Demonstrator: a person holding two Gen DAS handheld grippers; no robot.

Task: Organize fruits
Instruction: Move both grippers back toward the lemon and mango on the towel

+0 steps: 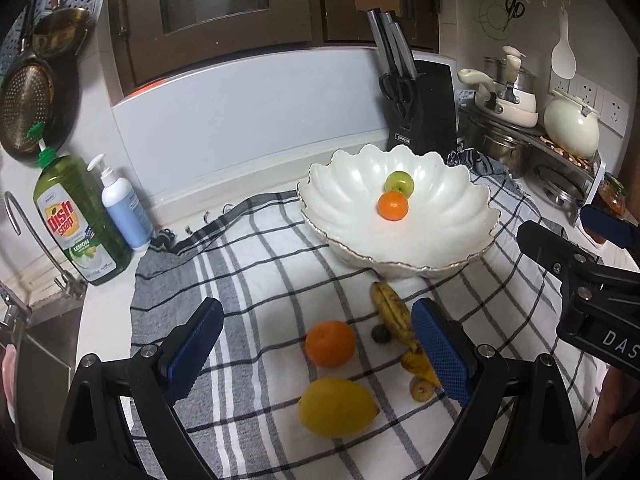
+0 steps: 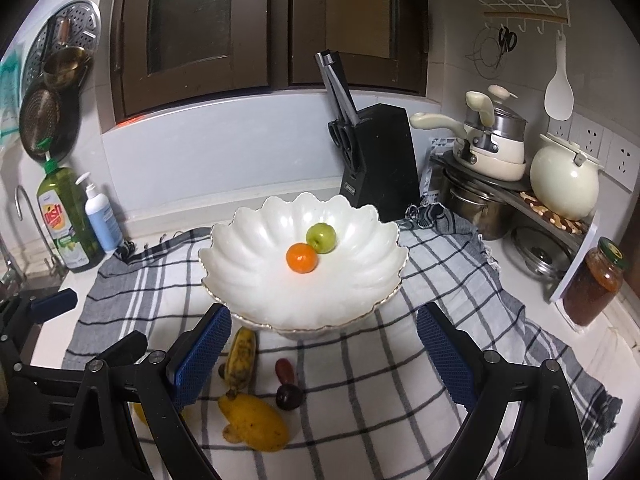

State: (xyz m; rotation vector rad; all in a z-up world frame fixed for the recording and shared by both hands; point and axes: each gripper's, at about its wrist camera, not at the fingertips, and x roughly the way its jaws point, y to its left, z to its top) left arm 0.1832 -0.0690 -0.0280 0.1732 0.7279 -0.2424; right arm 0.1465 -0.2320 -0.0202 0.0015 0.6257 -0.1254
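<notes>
A white scalloped bowl (image 1: 400, 236) (image 2: 256, 248) stands on a checked cloth (image 1: 256, 256) and holds a green apple (image 1: 399, 183) (image 2: 321, 237) and a small orange (image 1: 393, 206) (image 2: 301, 257). On the cloth in front lie an orange (image 1: 330, 343), a lemon (image 1: 336, 407), two spotted bananas (image 1: 390, 310) (image 2: 241, 354) and dark plums (image 2: 289, 396). My left gripper (image 1: 316, 354) is open and empty, above the orange and lemon. My right gripper (image 2: 324, 354) is open and empty, in front of the bowl; it also shows in the left wrist view (image 1: 580, 236).
A black knife block (image 1: 426, 108) (image 2: 378, 160) stands behind the bowl. Pots, a kettle (image 2: 564, 178) and a jar (image 2: 596, 284) crowd the right. Dish soap (image 1: 78, 220) and a pump bottle (image 1: 124, 204) stand left, by the sink (image 1: 36, 344).
</notes>
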